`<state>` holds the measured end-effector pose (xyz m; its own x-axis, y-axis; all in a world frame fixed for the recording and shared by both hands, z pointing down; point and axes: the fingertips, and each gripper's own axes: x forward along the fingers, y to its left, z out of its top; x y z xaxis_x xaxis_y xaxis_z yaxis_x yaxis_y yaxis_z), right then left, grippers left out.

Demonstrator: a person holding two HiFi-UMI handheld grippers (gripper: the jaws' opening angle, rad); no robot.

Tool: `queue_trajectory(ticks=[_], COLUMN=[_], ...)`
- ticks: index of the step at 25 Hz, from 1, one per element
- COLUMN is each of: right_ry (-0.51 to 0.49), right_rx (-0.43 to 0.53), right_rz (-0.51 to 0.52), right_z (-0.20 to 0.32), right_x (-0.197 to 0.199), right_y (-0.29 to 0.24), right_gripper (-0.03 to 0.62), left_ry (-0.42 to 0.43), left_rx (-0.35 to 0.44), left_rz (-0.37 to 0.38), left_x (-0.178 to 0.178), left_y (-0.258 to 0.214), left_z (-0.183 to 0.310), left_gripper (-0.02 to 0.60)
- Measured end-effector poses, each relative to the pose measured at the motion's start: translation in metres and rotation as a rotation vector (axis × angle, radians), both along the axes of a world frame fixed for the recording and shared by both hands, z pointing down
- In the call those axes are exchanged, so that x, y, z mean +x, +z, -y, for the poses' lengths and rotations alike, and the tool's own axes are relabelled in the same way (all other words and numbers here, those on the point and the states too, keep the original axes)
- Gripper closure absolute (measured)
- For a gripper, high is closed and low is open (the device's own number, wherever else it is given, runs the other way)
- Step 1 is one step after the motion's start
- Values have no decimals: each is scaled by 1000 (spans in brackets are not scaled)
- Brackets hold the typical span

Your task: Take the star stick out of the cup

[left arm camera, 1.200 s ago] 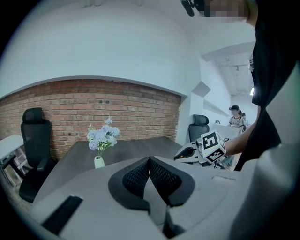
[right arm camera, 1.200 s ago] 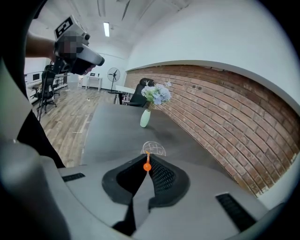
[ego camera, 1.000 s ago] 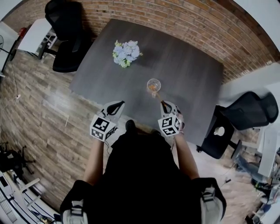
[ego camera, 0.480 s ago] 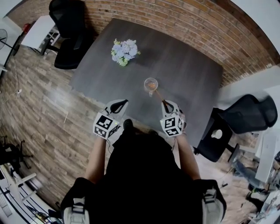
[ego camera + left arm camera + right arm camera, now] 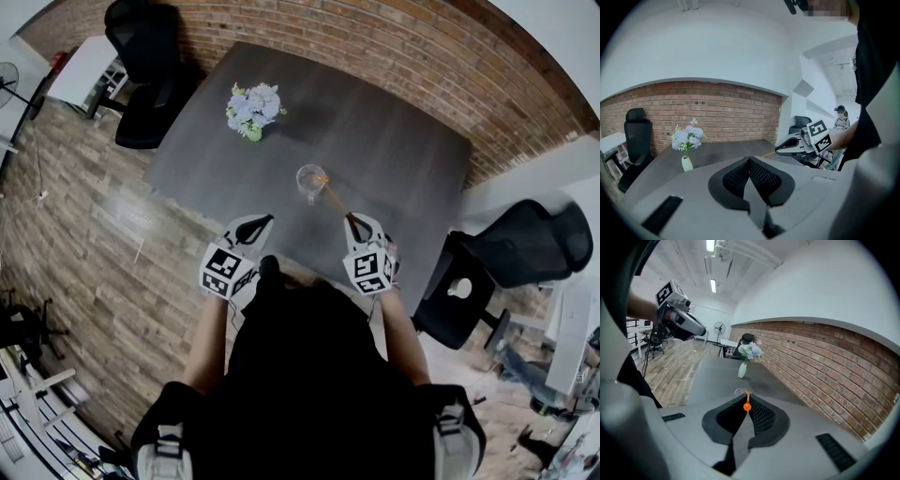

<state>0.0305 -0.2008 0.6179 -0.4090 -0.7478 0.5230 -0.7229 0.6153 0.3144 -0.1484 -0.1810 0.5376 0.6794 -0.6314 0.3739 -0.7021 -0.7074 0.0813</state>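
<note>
A clear cup stands on the dark table, a little ahead of me. The thin orange star stick slants from the cup's right rim back to my right gripper, which is shut on its near end. In the right gripper view the stick rises between the closed jaws, with the cup's rim just beyond. My left gripper hovers at the table's near edge, to the left of the cup, shut and empty. From the left gripper view I see the right gripper and the stick.
A white vase of pale blue flowers stands at the table's far left. A black office chair sits beyond the table's left end, another at its right. A brick wall runs behind the table.
The right gripper has drawn the stick up and back; its orange head, down inside the cup before, is now at the cup's right rim. The head camera has shifted slightly.
</note>
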Motion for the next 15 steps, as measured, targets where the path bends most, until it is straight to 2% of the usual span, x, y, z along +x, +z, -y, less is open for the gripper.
queue_trajectory(ticks=[15], right_ry=[-55], right_rx=[30], right_rz=[9], right_z=[-21], right_x=[40], right_y=[-14], right_gripper=[580], left_ry=[-21], left_rx=[-16], left_rz=[-9], left_x=[44], left_y=[9], left_z=[-18], left_gripper=[580])
